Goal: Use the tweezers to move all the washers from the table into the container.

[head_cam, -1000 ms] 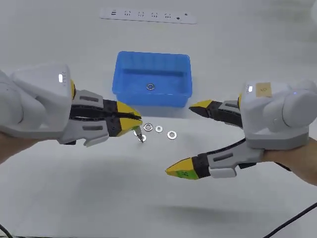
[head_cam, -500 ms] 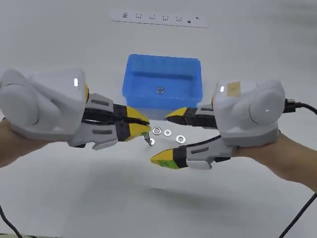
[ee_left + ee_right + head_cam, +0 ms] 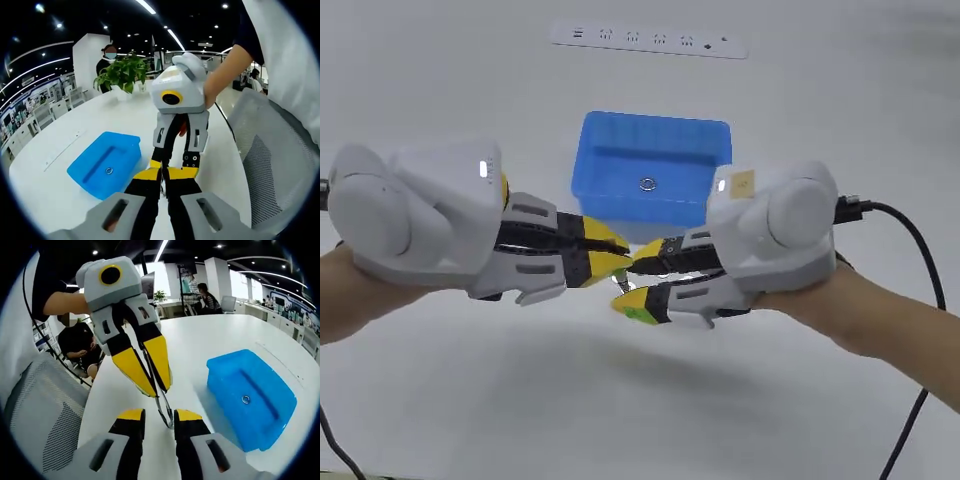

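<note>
Currently both grippers meet tip to tip over the middle of the tabletop [image 3: 640,410], just in front of the near wall of the blue container [image 3: 620,207]; left gripper [image 3: 623,258] has its jaws pressed on the tweezers [image 3: 158,387], which stick out forward and down; right gripper [image 3: 632,280] faces it with jaws spread a little, the tweezer tips lying in the gap between them, contact not resolvable; one washer [image 3: 647,184] lies on the container floor, near its middle; anything lying on the tabletop under the grippers is covered in the head view, so the count remaining is unknown; power strip [image 3: 650,40] lies along the far edge. Judged step: right gripper steadying or re-seating the tweezers before a pick. Risks: if the right jaws close off-centre they could twist the tweezers in the left jaws' hold, leaving the tips crossed or askew; a hard squeeze could lever the tool out altogether; the tips are low over the tabletop, so a dip could flick a thin washer toward an edge; a flat washer offers little to grip, so a misaligned pinch would likely slip.
</note>
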Demonstrator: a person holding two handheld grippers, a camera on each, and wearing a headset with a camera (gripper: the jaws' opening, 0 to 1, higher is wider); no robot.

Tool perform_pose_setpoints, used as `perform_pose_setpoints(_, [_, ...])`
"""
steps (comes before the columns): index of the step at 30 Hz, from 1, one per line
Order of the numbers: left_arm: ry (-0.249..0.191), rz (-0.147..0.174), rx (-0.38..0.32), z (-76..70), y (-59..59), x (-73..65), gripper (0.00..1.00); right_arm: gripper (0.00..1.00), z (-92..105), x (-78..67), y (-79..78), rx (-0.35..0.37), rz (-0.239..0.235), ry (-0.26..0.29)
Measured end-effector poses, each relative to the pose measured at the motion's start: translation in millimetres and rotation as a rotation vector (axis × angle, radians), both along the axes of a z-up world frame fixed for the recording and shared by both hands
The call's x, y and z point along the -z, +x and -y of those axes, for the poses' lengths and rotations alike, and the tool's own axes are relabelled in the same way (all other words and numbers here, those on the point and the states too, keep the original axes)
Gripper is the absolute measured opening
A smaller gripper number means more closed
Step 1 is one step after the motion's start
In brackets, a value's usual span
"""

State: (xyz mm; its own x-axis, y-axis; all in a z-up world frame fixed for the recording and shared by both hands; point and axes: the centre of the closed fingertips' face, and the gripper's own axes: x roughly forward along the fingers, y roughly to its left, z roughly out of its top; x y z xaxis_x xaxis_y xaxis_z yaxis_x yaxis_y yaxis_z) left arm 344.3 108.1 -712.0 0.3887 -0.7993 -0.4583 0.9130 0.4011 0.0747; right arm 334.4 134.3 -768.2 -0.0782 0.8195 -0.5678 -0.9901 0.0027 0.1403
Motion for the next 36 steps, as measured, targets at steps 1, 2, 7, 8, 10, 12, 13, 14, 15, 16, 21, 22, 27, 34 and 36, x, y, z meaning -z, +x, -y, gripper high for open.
perform_pose_setpoints(1, [0.002, 0.001, 0.0, -0.1, 0.3, 0.0, 0.07, 0.23, 0.0, 0.2, 0.2, -0.003, 0.006, -0.001])
perform_pose_setpoints(2, [0.002, 0.002, 0.0, -0.1, 0.5, -0.1, 0.07, 0.22, -0.4, 0.1, -0.2, -0.015, 0.012, 0.0])
perform_pose_setpoints(7, [0.0, 0.001, 0.003, 0.2, -0.6, -0.2, 0.07, 0.15, -1.1, 1.4, 3.4, -0.04, 0.052, -0.008])
perform_pose_setpoints(8, [0.0, 0.002, 0.002, 0.2, -0.6, -0.3, 0.07, 0.15, -1.4, 1.3, 3.9, -0.043, 0.052, -0.008])
perform_pose_setpoints(10, [-0.001, 0.002, 0.002, 0.1, -0.5, -0.3, 0.07, 0.14, -1.5, 1.9, 4.1, -0.056, 0.064, -0.012])
perform_pose_setpoints(12, [0.0, 0.002, 0.003, 0.3, -0.3, -0.3, 0.07, 0.14, -1.6, 2.8, 3.7, -0.072, 0.082, -0.016])
perform_pose_setpoints(13, [-0.001, 0.002, 0.003, 0.4, -0.4, -0.3, 0.07, 0.14, -1.7, 3.0, 3.7, -0.075, 0.086, -0.018])
perform_pose_setpoints(14, [-0.001, 0.002, 0.003, 0.5, -0.3, -0.3, 0.07, 0.13, -1.7, 3.0, 3.8, -0.08, 0.091, -0.019])
perform_pose_setpoints(15, [-0.001, 0.002, 0.003, 0.6, -0.2, -0.2, 0.07, 0.13, -1.6, 3.2, 4.0, -0.083, 0.096, -0.021])
perform_pose_setpoints(16, [-0.001, 0.002, 0.005, 0.9, -0.4, -0.1, 0.07, 0.12, -1.7, 3.2, 4.2, -0.088, 0.102, -0.021])
perform_pose_setpoints(21, [0.003, 0.002, -0.001, -0.3, 0.2, 0.3, 0.07, 0.11, -2.0, 3.5, 4.1, -0.098, 0.131, -0.017])
perform_pose_setpoints(22, [0.004, 0.002, -0.002, -0.6, 0.3, 0.3, 0.07, 0.11, -2.2, 3.8, 4.3, -0.099, 0.139, -0.017])
perform_pose_setpoints(27, [0.009, 0.004, 0.0, -0.2, -0.1, 0.4, 0.07, 0.11, -1.9, 3.9, 4.4, -0.099, 0.146, -0.014])
perform_pose_setpoints(34, [0.012, -0.012, -0.01, 0.7, -1.0, 0.4, 0.07, 0.1, -0.2, 4.0, 2.7, -0.104, 0.166, -0.014])
perform_pose_setpoints(36, [0.011, -0.012, -0.016, 0.2, -0.6, 0.1, 0.07, 0.1, 0.2, 3.6, 3.1, -0.098, 0.164, -0.011])
